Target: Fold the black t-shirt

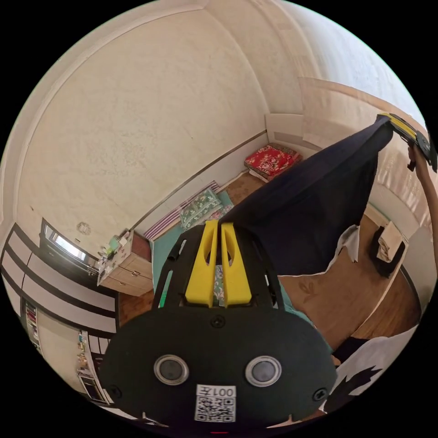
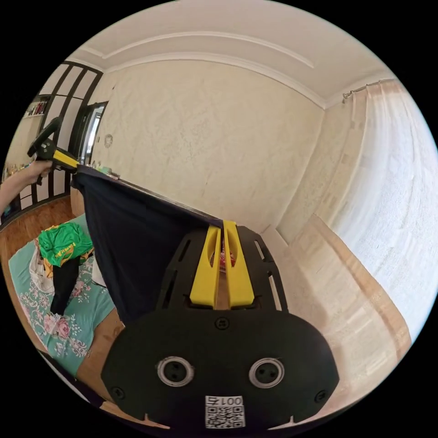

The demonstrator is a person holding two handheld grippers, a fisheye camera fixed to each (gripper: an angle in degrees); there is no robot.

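My left claw (image 1: pixel 218 224) pinched one corner of the black t-shirt (image 1: pixel 310 205), my right claw (image 2: pixel 222 223) clamped the other, shirt stretched taut in the air between them, above a floral mat (image 2: pixel 68 319), green garment (image 2: pixel 64 244) lying there.

A room in a home: textured cream plaster walls (image 2: pixel 214 137) under a white moulded ceiling cornice (image 2: pixel 219 57), a brown wooden floor (image 1: pixel 337 296) spread with a teal floral quilt (image 2: pixel 64 319), a red patterned floor cushion (image 1: pixel 270 160) by the wall, a small wooden drawer cabinet (image 1: pixel 127 269), and sheer pale curtains (image 2: pixel 392 182) on a rod.
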